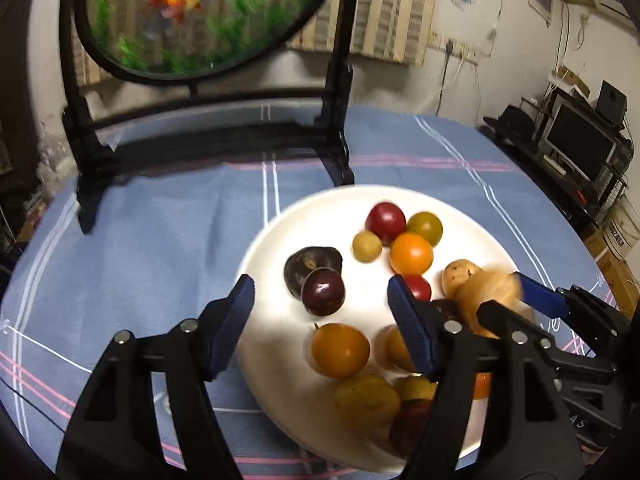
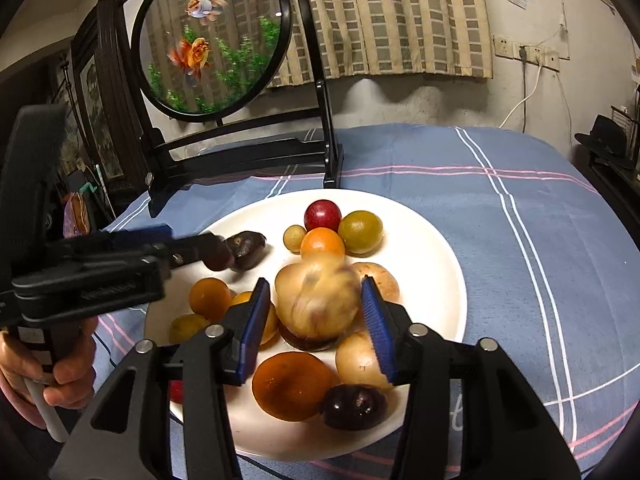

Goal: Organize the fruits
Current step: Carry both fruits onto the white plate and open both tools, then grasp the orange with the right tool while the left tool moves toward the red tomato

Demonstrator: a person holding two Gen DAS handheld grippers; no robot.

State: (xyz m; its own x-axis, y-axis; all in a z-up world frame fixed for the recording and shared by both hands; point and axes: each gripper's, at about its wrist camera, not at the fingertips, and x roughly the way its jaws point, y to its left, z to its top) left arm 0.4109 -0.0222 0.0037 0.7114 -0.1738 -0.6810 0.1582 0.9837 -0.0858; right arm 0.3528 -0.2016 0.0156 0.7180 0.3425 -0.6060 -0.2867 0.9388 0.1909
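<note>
A white plate (image 1: 260,248) (image 2: 420,240) carries several small fruits: red, green, orange, yellow and dark purple ones. My left gripper (image 1: 320,284) (image 2: 192,246) stands wide open above the plate's left part. A dark plum (image 1: 323,292) lies on the plate between its fingers, untouched. My right gripper (image 2: 315,282) (image 1: 514,300) hangs over the pile in the plate's middle. A pale tan fruit (image 2: 316,300) (image 1: 492,296) sits blurred between its blue pads, with a thin gap on its left side, so the pads do not press it.
A round fish-painted screen (image 1: 200,20) (image 2: 212,40) on a black stand rises behind the plate. The blue checked tablecloth (image 1: 160,240) (image 2: 520,240) spreads around it. A person's hand (image 2: 60,376) holds the left gripper's handle. Shelves with a monitor (image 1: 580,140) stand at the far right.
</note>
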